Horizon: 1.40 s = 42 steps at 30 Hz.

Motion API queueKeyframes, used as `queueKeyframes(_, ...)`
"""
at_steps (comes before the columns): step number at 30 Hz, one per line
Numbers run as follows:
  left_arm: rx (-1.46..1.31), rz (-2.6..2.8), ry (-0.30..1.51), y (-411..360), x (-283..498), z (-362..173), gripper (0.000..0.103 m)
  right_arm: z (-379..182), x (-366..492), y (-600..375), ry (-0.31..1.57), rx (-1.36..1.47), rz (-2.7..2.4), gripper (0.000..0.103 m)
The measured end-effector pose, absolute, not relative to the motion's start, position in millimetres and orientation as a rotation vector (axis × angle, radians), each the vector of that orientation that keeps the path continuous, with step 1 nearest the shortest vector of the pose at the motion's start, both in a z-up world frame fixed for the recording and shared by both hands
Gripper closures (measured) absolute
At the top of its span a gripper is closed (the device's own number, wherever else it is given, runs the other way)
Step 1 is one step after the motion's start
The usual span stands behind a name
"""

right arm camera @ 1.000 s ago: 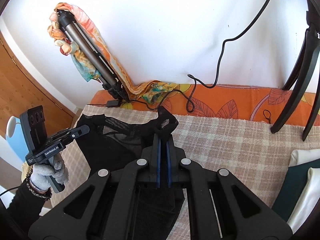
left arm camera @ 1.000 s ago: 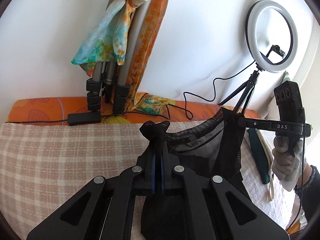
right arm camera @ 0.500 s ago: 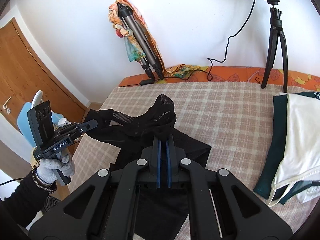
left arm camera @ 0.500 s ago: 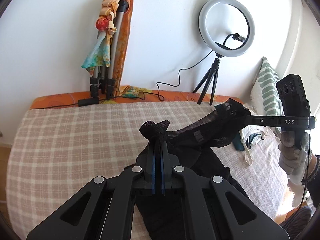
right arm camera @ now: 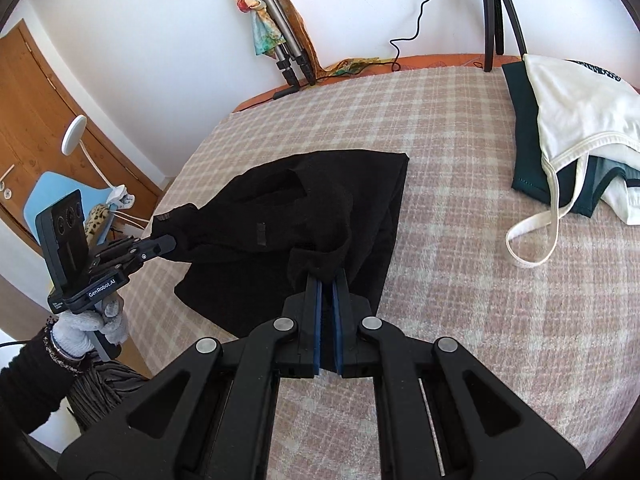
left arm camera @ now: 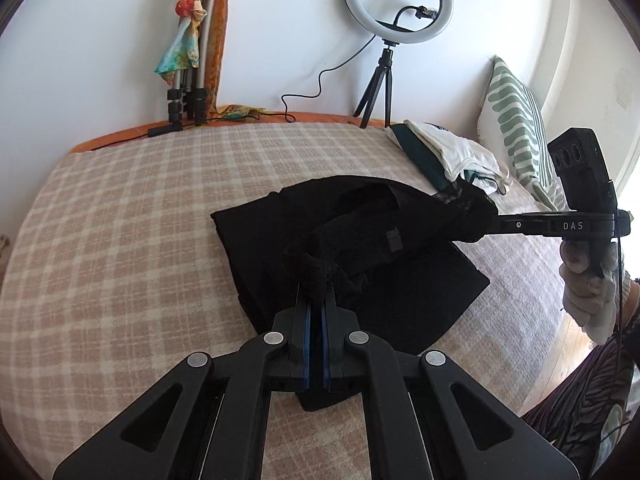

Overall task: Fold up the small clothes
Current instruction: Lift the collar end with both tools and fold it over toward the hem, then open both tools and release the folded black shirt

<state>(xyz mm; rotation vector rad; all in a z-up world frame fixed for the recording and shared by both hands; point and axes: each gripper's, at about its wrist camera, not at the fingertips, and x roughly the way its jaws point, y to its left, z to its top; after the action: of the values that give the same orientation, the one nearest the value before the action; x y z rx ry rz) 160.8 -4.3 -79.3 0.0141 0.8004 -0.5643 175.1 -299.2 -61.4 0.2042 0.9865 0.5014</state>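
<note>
Left gripper (left arm camera: 315,292): jaws were pinched almost together on a bunched corner of the black garment (left arm camera: 360,264), fabric poking out above the blue pads.
Right gripper (right arm camera: 327,276): jaws were likewise nearly closed, clamping another bunched corner of the same garment.
Black garment: lay spread on the checked blanket (left arm camera: 120,240), its far part flat on the bed, the near edge lifted and stretched between the two grippers.
Hands: each wore a pale glove; the right hand (left arm camera: 588,292) showed at the right edge of the left wrist view, the left hand (right arm camera: 86,328) at the lower left of the right wrist view.
Other clothes (right arm camera: 568,120): a white and dark green pile sat apart from the garment, towards the striped pillow (left arm camera: 516,128).
Back wall: ring light (left arm camera: 398,0) on a small tripod; a folded tripod (left arm camera: 196,80) draped with a colourful scarf.
</note>
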Motion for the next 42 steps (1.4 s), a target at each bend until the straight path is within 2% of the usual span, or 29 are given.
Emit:
queueKeyframes(8, 0.148, -0.561, 0.851, 6, 123, -94, 0.099, -70, 136, -322, 0.977, 0.108, 0.439, 0.097)
queueKeyframes(13, 0.040, -0.546, 0.887, 30, 114, -89, 0.095, -76, 137, -348, 1.025, 0.265, 0.413, 0.095)
queueKeyframes(15, -0.051, -0.536, 0.917, 39, 118, -88, 0.091, -84, 141, -355, 1.057, 0.355, 0.422, 0.090)
queueKeyframes(18, -0.256, -0.550, 0.972, 48, 130, -92, 0.090, -102, 149, -360, 1.118, 0.531, 0.454, 0.071)
queueKeyframes(20, -0.305, -0.551, 0.973, 46, 133, -93, 0.089, -108, 151, -357, 1.132, 0.599, 0.481, 0.071)
queueKeyframes(22, -0.361, -0.560, 0.987, 43, 135, -96, 0.075, -108, 151, -351, 1.131, 0.604, 0.491, 0.069)
queueKeyframes(24, -0.437, -0.558, 1.025, 42, 139, -104, 0.071, -111, 152, -345, 1.146, 0.633, 0.510, 0.068)
queueKeyframes(30, -0.659, -0.520, 1.114, 51, 147, -123, 0.071, -132, 160, -343, 1.186, 0.805, 0.527, 0.066)
queueKeyframes(34, -0.727, -0.541, 1.134, 49, 148, -126, 0.071, -132, 163, -346, 1.173, 0.908, 0.561, 0.057)
queueKeyframes(39, -0.802, -0.553, 1.146, 43, 150, -131, 0.071, -134, 167, -338, 1.184, 0.916, 0.562, 0.056)
queueKeyframes(42, -0.793, -0.559, 1.147, 37, 149, -135, 0.076, -141, 170, -332, 1.204, 0.923, 0.552, 0.057)
